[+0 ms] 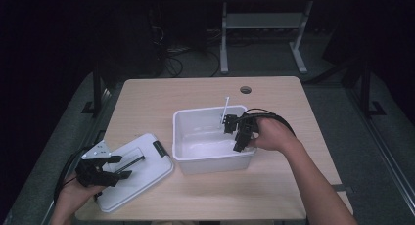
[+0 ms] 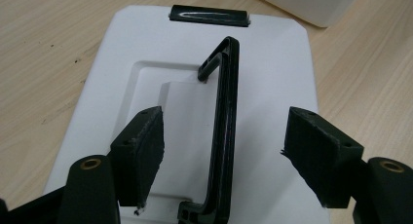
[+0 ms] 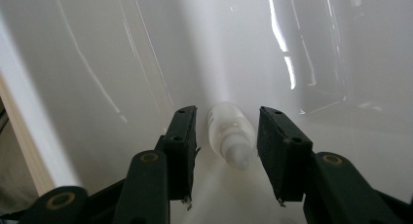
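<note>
A white bin (image 1: 188, 161) stands open in the middle of the table, and its white lid (image 1: 147, 176) lies flat to the left. My right gripper (image 1: 234, 133) reaches into the bin from the right. In the right gripper view it (image 3: 227, 121) is open, its jaws on either side of a small white bottle (image 3: 229, 134) lying on the bin floor, with gaps on both sides. My left gripper (image 1: 121, 167) hovers over the lid. In the left gripper view it (image 2: 224, 121) is open and straddles the lid's raised black handle (image 2: 229, 78) without touching it.
A black latch (image 2: 209, 14) sits at the lid's (image 2: 122, 53) far end. A thin white stick (image 1: 225, 106) leans up from the bin's back wall. The bin's translucent wall (image 3: 97, 63) rises close on the left of my right gripper. A cable hole (image 1: 245, 90) marks the table's far edge.
</note>
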`<state>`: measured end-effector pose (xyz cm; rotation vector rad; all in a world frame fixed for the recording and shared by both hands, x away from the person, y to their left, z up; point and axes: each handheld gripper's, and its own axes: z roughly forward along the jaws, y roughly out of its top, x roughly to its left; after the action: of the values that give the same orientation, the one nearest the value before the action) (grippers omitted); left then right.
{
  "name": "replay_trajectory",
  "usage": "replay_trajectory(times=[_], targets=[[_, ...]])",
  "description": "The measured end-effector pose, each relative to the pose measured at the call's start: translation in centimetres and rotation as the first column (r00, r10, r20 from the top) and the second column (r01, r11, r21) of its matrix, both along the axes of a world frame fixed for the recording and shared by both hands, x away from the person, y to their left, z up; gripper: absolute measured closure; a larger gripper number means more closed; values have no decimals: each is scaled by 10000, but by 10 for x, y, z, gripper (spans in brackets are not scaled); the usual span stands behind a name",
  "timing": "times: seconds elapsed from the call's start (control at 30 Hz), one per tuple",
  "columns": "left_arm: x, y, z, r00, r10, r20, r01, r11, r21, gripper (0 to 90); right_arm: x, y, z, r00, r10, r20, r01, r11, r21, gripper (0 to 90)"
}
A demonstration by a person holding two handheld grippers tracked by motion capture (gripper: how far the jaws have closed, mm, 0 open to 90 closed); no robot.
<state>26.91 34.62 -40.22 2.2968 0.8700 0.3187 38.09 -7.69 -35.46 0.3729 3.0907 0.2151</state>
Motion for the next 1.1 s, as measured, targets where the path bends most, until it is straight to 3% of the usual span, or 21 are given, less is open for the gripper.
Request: replay_trajectory(times=[0.6,1.1], targets=[[0,-1,1,10000,-93,30,93,10000,-2,304,-10,-16,37,9981,-357,508,334,9984,446,538],[0,-4,2,9998,-216,32,215,9998,59,305,-23,-46,64,9898,-976,1037,898,9930,768,512]])
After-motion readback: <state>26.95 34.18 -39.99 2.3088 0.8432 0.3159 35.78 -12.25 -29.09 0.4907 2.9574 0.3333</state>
